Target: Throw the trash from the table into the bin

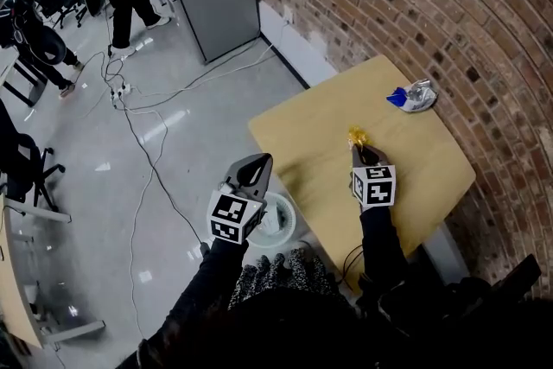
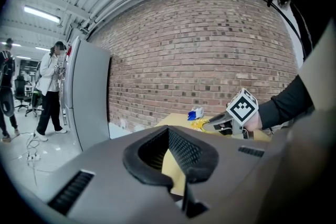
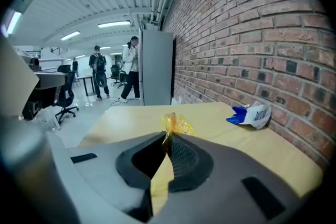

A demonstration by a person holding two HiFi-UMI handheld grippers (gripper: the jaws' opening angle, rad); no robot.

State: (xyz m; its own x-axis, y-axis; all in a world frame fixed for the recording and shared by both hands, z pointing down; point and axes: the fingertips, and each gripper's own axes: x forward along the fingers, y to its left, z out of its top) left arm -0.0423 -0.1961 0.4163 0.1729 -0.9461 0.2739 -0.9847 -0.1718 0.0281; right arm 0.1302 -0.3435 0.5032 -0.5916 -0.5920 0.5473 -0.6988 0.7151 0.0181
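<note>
Wooden table by brick wall: right gripper pinches the seemingly light, crinkly yellow wrapper by its twisted top, mid-table; left gripper closed, empty.

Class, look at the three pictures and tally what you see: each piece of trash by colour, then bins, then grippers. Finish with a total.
yellow wrapper: 1
blue and white wrapper: 1
bin: 1
grippers, the left gripper and the right gripper: 2
Total: 5
</note>
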